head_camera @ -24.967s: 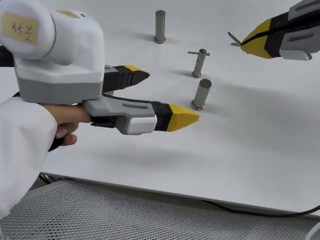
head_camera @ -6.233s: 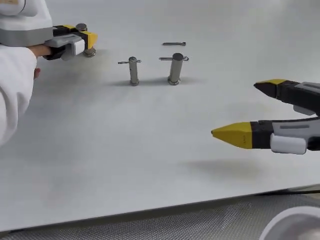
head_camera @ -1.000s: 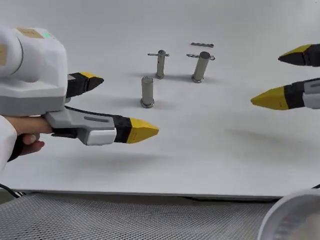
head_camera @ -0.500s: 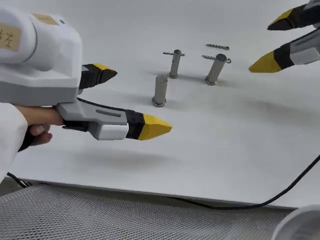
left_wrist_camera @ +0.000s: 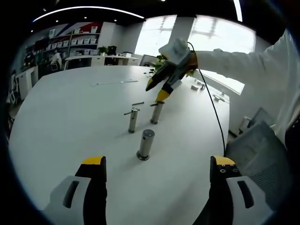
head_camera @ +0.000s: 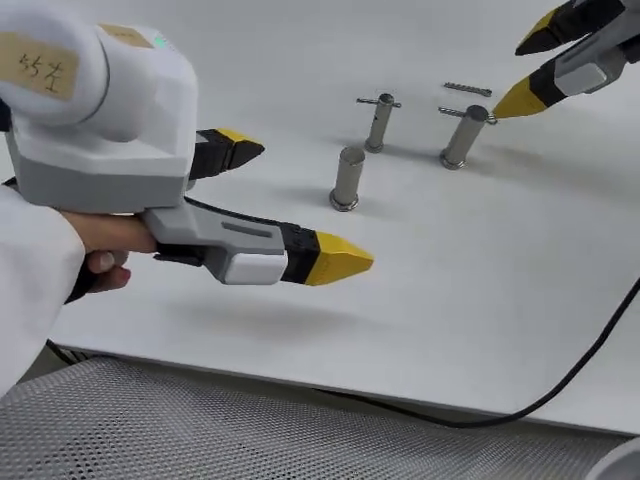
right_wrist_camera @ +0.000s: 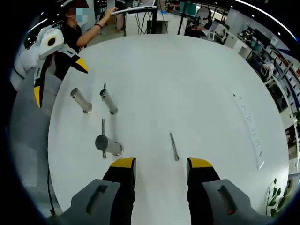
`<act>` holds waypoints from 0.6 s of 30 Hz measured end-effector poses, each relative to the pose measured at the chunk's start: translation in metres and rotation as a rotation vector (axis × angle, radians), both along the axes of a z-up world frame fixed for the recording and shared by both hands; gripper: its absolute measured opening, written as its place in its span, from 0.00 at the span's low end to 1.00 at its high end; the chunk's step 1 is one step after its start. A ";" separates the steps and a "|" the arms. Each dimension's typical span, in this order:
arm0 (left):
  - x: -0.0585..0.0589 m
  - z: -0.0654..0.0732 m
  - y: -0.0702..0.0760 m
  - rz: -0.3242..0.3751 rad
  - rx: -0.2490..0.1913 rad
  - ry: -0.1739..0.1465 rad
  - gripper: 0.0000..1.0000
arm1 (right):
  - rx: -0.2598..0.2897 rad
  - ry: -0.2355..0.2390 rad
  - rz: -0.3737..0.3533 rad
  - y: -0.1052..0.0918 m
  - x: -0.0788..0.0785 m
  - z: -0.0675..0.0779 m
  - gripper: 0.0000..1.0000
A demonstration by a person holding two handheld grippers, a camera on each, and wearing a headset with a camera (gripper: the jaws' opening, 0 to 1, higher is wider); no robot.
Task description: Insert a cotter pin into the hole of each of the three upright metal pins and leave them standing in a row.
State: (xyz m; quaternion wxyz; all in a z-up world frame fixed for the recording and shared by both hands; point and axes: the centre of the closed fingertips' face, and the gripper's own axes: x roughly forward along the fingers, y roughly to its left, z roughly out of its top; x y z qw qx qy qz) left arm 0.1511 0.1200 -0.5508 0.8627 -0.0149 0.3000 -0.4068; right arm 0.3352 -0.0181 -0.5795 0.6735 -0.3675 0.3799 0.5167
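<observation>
Three upright metal pins stand on the white table [head_camera: 300,60]. The nearest pin [head_camera: 348,178] [left_wrist_camera: 146,144] [right_wrist_camera: 81,100] is bare. The middle pin [head_camera: 379,120] [left_wrist_camera: 133,119] [right_wrist_camera: 108,101] and the right pin [head_camera: 462,135] [left_wrist_camera: 156,111] [right_wrist_camera: 107,145] each carry a cotter pin through the top. A loose cotter pin [head_camera: 468,89] [left_wrist_camera: 137,103] [right_wrist_camera: 174,146] lies flat beyond them. My left gripper [head_camera: 295,205] [left_wrist_camera: 158,161] is open, short of the bare pin. My right gripper [head_camera: 515,75] [right_wrist_camera: 161,164] is open above the loose cotter pin, which lies just ahead of its jaws.
A black cable [head_camera: 570,375] loops over the table's front right edge. Grey mesh [head_camera: 200,430] runs below the front edge. A long flat strip [right_wrist_camera: 248,124] lies far across the table. A person [right_wrist_camera: 82,28] stands at the table's far side.
My right gripper has moved away from me and leftward, from beside the pins to over the right pin and the loose cotter pin. The left gripper stays open near the bare pin.
</observation>
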 end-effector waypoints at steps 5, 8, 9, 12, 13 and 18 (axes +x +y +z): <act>-0.001 0.000 0.000 0.000 -0.005 0.005 0.90 | -0.027 0.001 0.022 0.006 0.011 -0.008 0.35; -0.002 0.000 -0.001 0.000 -0.009 0.011 0.89 | -0.038 0.000 0.029 0.009 0.017 -0.011 0.31; -0.002 -0.001 -0.001 0.001 -0.009 0.014 0.89 | -0.036 0.006 0.025 0.011 0.019 -0.013 0.28; -0.003 -0.001 0.000 0.005 -0.011 0.017 0.88 | -0.037 0.013 0.023 0.015 0.020 -0.016 0.17; -0.003 -0.001 -0.001 0.004 -0.013 0.017 0.88 | -0.045 0.018 0.028 0.015 0.021 -0.019 0.14; -0.003 0.001 -0.002 0.002 -0.025 0.012 0.85 | -0.044 0.022 0.012 0.017 0.026 -0.025 0.05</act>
